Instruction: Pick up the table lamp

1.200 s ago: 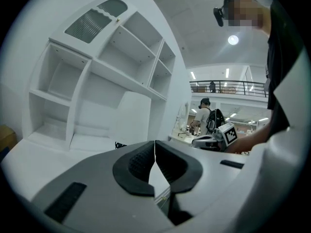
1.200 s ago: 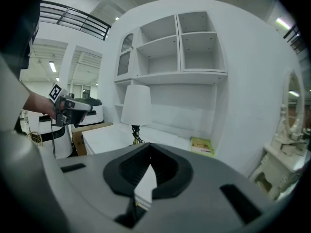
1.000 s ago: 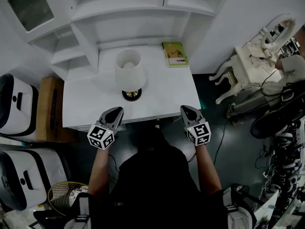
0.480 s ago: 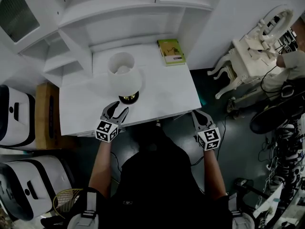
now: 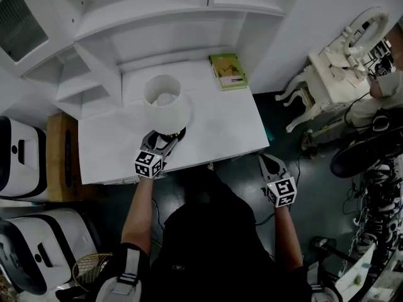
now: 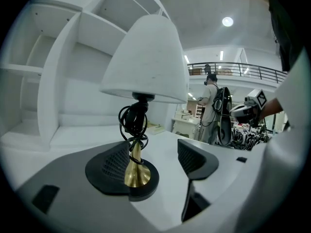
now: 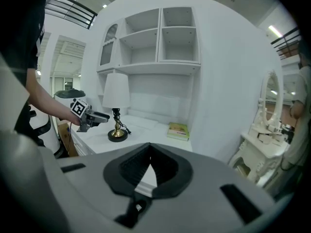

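Left gripper (image 5: pixel 165 138) jaws opening, table lamp (image 5: pixel 165 102) stem between the 2 pads, nearer the left one, unpressed. Right gripper (image 5: pixel 271 163) closed, empty, well apart.

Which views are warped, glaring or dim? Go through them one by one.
Left gripper view: strong fisheye curves the shelves, the corners are black, a ceiling light glares, and the table lamp is sharp. Right gripper view: same round warp and black rim, shelves evenly lit. Head view: mild bowing, flat even light on the white table, no glare.
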Tool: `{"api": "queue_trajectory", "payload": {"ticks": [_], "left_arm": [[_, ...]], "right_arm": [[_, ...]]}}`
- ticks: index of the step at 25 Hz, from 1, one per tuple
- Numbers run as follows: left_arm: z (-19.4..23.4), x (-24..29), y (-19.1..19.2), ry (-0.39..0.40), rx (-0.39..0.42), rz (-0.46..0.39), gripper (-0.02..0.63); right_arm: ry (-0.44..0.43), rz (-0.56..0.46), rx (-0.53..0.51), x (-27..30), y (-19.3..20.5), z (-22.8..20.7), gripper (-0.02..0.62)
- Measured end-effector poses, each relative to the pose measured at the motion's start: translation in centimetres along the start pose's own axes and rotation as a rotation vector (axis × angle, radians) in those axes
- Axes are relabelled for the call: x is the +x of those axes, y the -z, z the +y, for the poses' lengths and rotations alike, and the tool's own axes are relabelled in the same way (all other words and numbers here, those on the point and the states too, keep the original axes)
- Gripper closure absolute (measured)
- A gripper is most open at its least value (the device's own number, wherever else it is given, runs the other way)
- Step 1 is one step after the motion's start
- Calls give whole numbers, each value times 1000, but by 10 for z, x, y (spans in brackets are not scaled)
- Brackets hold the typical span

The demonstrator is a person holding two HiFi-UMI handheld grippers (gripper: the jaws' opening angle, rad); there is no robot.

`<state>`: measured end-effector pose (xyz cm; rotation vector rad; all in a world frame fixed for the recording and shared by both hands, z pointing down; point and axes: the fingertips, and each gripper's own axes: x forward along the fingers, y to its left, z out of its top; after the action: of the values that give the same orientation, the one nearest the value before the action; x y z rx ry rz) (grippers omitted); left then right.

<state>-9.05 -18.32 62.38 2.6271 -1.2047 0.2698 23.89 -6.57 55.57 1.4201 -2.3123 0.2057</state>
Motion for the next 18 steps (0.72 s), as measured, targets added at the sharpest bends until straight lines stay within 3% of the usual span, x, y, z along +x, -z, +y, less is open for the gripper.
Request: {"api": "queue_trajectory", "payload": {"ticks": [6, 18], "left_arm": [[15, 23, 5, -15, -45, -29, 298], [42, 53, 1, -76, -41, -65, 285]], "right_arm": [[-75, 41, -6, 5, 8, 18, 588], [-146, 114, -56, 6, 19, 33, 588]]}}
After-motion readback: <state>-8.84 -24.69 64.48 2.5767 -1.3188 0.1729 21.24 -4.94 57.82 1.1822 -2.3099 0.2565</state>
